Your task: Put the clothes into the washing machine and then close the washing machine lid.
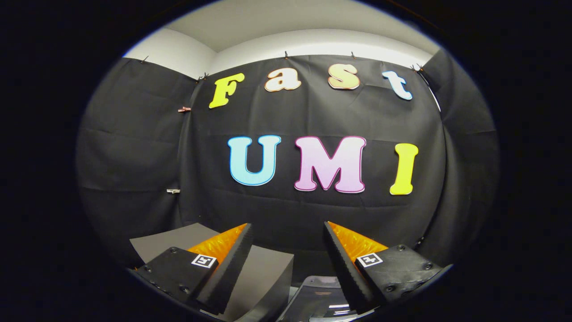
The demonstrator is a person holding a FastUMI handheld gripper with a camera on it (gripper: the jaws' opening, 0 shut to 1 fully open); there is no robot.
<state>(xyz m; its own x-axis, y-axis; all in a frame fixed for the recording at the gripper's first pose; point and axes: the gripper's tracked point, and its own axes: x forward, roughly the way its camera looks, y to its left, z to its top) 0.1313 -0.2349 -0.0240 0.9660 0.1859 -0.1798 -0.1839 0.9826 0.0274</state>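
Grey box (263,277) and a dark lid-like part (319,297) sit low beneath the spread, empty gripper (288,250), so lowering blindly could strike them.

Count, lower part of frame: 1 gripper (287,225), 2 fingers (228,268), spread apart, gap empty.
2 square markers (203,260), one per finger; 1 grey box (268,273) lower left; 1 dark glossy object (319,295) bottom centre; 2 clips (184,108) on left seam.
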